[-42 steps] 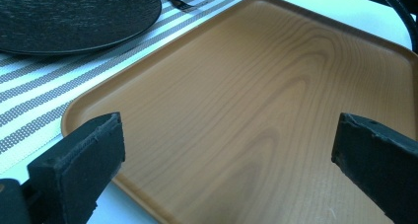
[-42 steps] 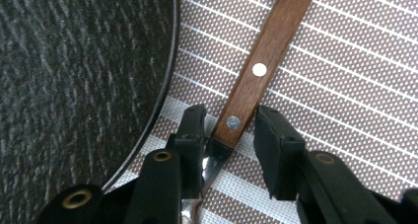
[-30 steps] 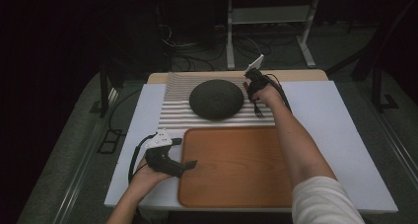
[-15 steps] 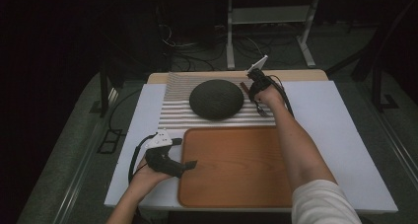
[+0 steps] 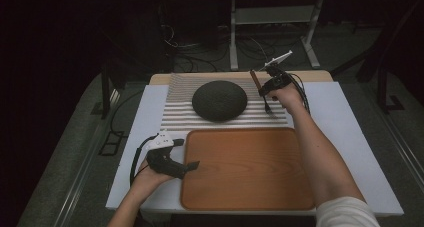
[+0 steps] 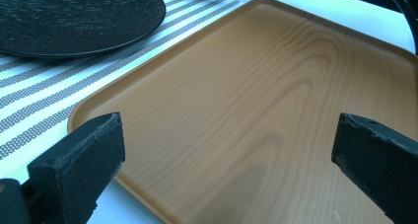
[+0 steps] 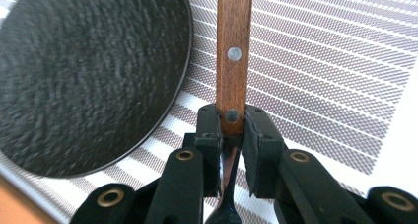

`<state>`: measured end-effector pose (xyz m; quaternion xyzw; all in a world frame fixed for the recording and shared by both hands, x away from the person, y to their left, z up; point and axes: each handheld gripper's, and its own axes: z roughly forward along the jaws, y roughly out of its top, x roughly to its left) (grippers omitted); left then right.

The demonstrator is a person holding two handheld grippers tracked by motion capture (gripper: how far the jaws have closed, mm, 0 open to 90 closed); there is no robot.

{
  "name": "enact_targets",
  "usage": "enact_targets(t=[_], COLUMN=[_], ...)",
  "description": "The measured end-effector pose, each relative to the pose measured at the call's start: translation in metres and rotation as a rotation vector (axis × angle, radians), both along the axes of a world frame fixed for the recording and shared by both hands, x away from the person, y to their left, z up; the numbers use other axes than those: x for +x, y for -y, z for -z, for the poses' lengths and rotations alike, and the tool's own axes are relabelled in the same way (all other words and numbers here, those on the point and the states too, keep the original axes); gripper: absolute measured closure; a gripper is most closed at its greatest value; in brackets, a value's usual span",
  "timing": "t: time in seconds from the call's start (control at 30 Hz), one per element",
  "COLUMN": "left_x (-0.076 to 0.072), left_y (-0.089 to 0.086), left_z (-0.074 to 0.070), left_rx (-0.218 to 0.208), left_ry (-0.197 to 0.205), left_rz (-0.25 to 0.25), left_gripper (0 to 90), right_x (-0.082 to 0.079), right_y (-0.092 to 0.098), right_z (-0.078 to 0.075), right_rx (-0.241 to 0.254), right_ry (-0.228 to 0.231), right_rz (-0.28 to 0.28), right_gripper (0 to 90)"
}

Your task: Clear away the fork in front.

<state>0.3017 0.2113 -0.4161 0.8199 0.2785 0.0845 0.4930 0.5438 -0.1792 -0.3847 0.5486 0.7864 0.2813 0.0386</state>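
now the right gripper (image 7: 231, 135) is clamping the wooden-handled fork (image 7: 233, 51), probably carrying it toward the tray (image 5: 250, 202); left gripper (image 6: 226, 155) is waiting, jaws apart.

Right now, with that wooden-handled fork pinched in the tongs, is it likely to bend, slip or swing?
The fork looks stiff: a riveted wooden handle on dark metal. The right tongs clamp it near where handle meets metal, so it probably balances rather than swings. The smooth handle might twist slightly between the narrow pads, but it seems light enough to hold.
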Motion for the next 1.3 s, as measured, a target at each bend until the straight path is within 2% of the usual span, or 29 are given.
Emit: enact_targets(t=[0.27, 0.43, 0.73, 1.07, 1.3], left_x=[0.0, -0.001, 0.0, 0.0, -0.001], left_y=[0.001, 0.001, 0.001, 0.001, 0.001], left_z=[0.0, -0.002, -0.001, -0.001, -0.001], left_rx=[-0.004, -0.008, -0.011, -0.005, 0.0], left_ry=[0.003, 0.014, 0.009, 0.014, 0.017], left_rz=[-0.001, -0.007, -0.013, -0.016, -0.018], left_gripper=[0.0, 0.0, 0.0, 0.0, 0.0], right_x=[-0.03, -0.049, -0.083, -0.12, -0.145], right_y=[0.018, 0.026, 0.027, 0.02, 0.017], right_z=[-0.02, -0.03, -0.04, -0.034, -0.022], right_rx=[0.088, 0.126, 0.165, 0.2, 0.227], right_ry=[0.084, 0.123, 0.191, 0.248, 0.252], right_rz=[-0.027, -0.053, -0.123, -0.201, -0.247], right_gripper=[77.5, 77.5, 77.5, 77.5, 77.5])
